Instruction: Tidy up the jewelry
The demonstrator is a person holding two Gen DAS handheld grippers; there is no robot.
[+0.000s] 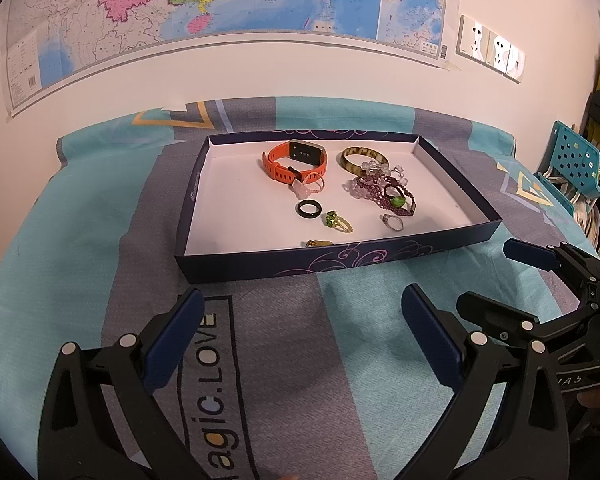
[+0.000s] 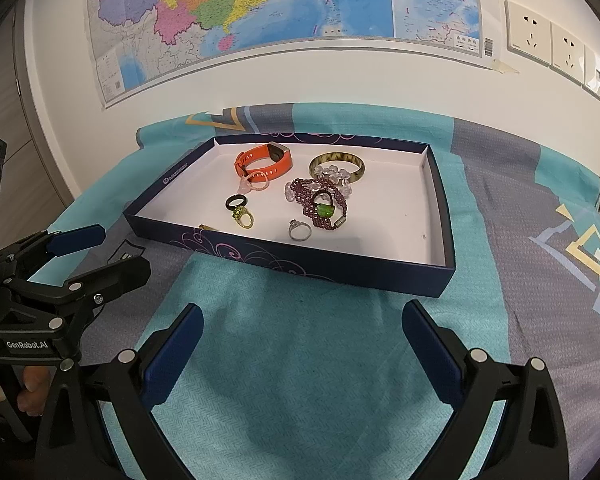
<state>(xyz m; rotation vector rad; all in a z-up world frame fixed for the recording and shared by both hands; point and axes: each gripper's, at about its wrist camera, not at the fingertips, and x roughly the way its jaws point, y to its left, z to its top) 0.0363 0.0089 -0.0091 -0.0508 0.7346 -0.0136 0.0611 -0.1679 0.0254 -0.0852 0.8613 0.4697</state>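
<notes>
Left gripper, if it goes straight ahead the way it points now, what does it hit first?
Probably the near wall of the dark blue box, ahead of the open left gripper; only patterned cloth lies between, though depth is uncertain.

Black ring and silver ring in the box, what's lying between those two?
The gold ring with green stones lies between the black ring and the silver ring, apart from both on the box's white floor, clearest in the left wrist view.

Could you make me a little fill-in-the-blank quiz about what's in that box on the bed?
1. The smartwatch has an ______ strap.
2. All the jewelry lies inside a shallow dark ______ box.
3. The plain black ring lies beside a gold ring with a ______ stone.
4. Both grippers, left and right, hover with jaws ______.

Missing words: orange; blue; green; open
</notes>
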